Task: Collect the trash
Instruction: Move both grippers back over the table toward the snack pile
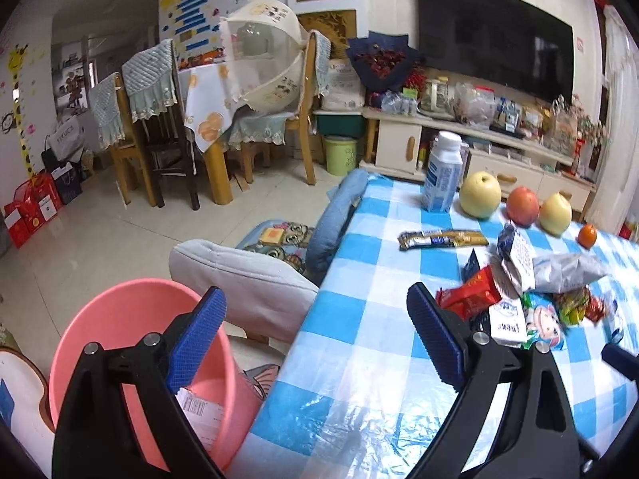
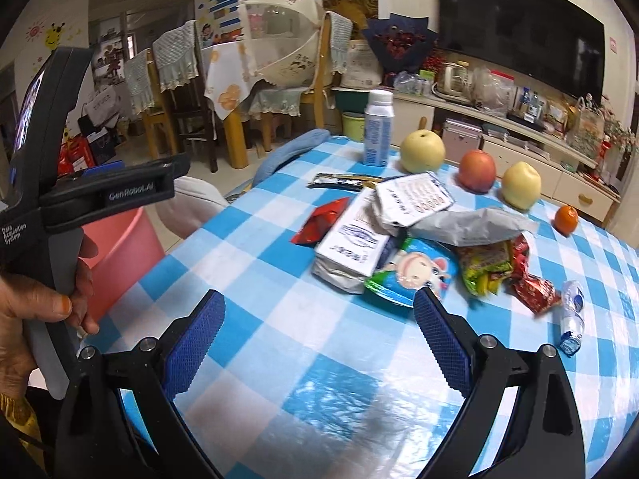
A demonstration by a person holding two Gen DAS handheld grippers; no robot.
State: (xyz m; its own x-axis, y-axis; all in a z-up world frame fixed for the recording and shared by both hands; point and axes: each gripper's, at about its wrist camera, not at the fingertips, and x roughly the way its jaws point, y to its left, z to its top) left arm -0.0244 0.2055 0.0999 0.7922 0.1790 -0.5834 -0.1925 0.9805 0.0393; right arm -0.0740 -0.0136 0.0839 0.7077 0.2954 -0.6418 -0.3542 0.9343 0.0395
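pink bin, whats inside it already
In the left wrist view, the pink bin holds a white paper with a printed barcode near the bottom. The left hand-held gripper, jaws open, covers much of the inside, so anything else there is hidden.

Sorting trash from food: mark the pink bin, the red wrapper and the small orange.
pink bin (image 1: 120, 311), left wrist view, inner wall.
red wrapper (image 2: 319, 219), right wrist view, middle.
small orange (image 2: 566, 219), right wrist view, front face.
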